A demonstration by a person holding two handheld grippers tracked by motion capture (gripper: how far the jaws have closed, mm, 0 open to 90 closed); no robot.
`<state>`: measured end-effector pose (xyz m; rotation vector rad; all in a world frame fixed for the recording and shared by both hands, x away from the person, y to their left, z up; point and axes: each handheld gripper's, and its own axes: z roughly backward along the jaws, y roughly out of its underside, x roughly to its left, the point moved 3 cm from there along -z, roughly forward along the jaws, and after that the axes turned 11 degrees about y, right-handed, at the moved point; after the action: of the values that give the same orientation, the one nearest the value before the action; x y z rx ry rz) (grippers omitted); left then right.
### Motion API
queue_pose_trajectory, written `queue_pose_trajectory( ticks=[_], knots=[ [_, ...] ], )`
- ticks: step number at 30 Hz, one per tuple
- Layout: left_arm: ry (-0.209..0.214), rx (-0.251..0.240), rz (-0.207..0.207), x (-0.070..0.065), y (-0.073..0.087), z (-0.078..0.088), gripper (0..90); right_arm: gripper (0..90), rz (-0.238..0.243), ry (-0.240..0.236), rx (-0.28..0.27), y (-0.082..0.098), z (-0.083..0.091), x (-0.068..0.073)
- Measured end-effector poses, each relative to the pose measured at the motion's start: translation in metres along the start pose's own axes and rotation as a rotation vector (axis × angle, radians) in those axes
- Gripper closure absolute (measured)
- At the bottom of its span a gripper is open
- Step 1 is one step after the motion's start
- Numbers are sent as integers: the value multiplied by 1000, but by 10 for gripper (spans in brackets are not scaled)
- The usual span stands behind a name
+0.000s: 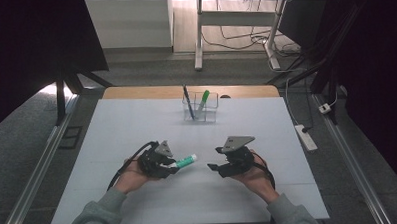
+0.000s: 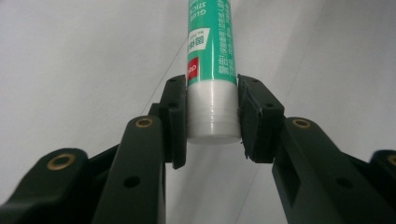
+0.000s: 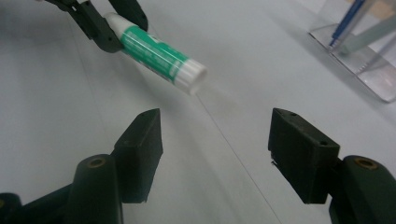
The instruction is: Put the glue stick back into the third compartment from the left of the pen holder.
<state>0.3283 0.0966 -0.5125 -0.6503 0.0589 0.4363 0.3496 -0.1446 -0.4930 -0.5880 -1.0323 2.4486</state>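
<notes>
**Glue stick held level between two tools, ready for a hand-over or uncapping**

Glue stick (image 1: 183,162), green-labelled with white ends, lies left of centre in the lower half of the high view, raised above the white table (image 1: 137,124) and roughly level. The left tool (image 1: 167,167) is clamped on one white end; in the left gripper view both pads press the sides of that end (image 2: 212,112), so the rest of the barrel juts freely forward. Gripping at the very end probably serves to leave the far end (image 3: 194,77) exposed for the other tool. The right tool (image 1: 212,166), just right of centre in the high view, faces the stick with its jaws spread wide and nothing between them; in the right gripper view the free end hangs at upper centre, beyond the jaw tips and not touching them. The wide gap likely allows the end to be enclosed without knocking it. At upper centre of the high view a clear holder (image 1: 201,112) stands on the table with a blue pen (image 1: 187,101) and a green marker (image 1: 202,102) upright, well apart from both tools.
</notes>
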Motion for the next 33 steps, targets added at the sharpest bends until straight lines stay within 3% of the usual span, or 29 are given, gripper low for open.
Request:
queue_pose_trajectory(
  ticks=[4,23,27,33],
  knots=[
    [14,8,-12,-3,-5,-5,642,352,61,-7,17,-6,-8,7],
    [71,17,-46,-11,-17,-15,641,394,222,-35,89,-12,-27,30],
    [97,10,-60,-14,-18,-13,641,433,277,-29,112,-11,-30,35],
    [138,-18,-60,-16,-19,-10,640,573,393,-45,140,-6,-34,45]
  ],
)
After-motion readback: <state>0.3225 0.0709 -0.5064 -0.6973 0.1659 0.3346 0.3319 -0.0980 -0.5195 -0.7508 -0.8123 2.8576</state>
